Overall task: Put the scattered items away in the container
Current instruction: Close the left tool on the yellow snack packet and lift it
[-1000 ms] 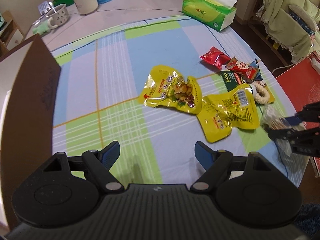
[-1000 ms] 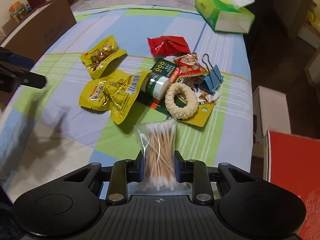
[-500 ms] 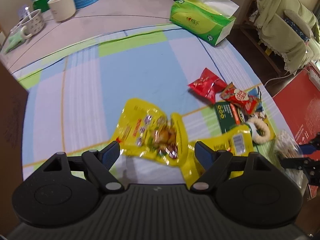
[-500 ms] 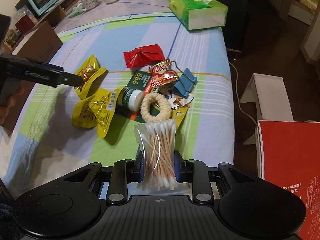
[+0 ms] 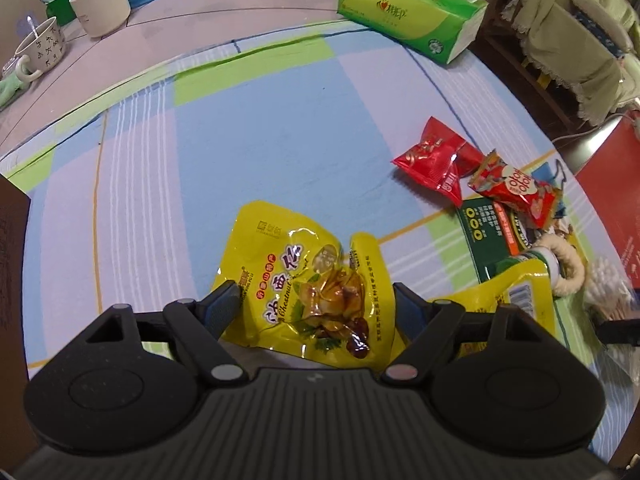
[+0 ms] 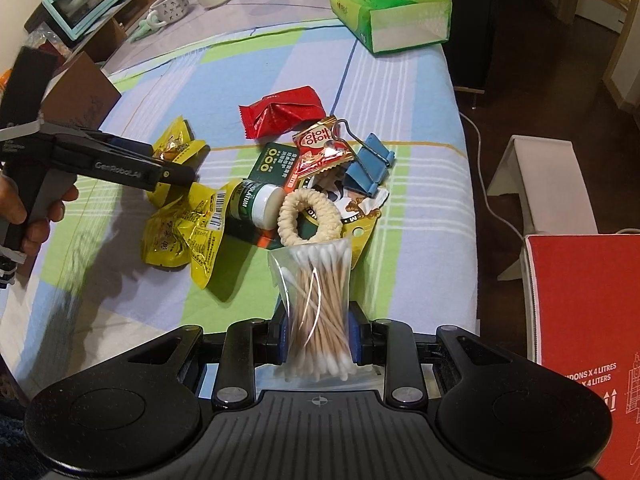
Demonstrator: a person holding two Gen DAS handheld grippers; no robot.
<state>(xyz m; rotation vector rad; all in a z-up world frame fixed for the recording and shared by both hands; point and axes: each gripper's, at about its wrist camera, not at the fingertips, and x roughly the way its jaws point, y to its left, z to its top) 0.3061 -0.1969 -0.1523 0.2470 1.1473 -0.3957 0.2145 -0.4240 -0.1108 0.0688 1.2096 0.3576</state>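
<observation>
Your right gripper (image 6: 316, 336) clamps the swab bag (image 6: 316, 304) low, above the tabletop (image 6: 420, 208); the slick film may slip. Your left gripper (image 5: 316, 308), wide, straddles the yellow pouch (image 5: 308, 280); closing may crumple it or snag the cloth.

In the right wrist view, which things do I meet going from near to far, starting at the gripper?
Bag of cotton swabs → braided ring → orange snack packet → red packet → tissue box.
</observation>
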